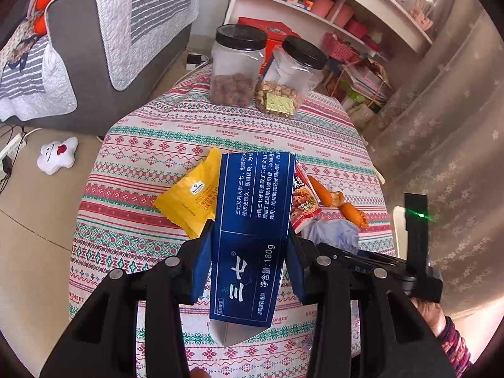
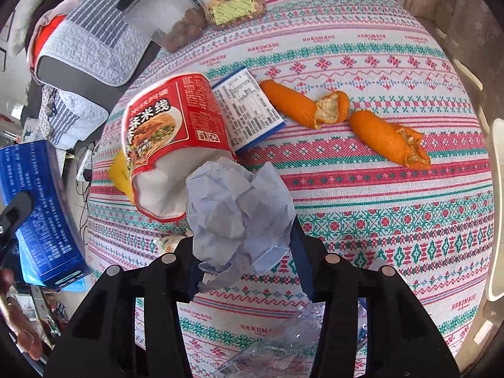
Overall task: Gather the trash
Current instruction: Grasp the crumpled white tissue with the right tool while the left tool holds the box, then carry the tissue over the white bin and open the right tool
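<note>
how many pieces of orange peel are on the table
2. One orange peel piece lies beside the small white-and-blue label card; the other peel piece lies just to its right, nearer the table edge. More could be hidden under the crumpled paper or wrappers.

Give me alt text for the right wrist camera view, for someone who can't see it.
The right gripper pinches a crumpled pale paper wad over a patterned tablecloth. Beyond lie a red noodle packet and two orange peel pieces.

left wrist: close above tablecloth, facing jars | right wrist: closer, facing peels | shared: tablecloth
</note>
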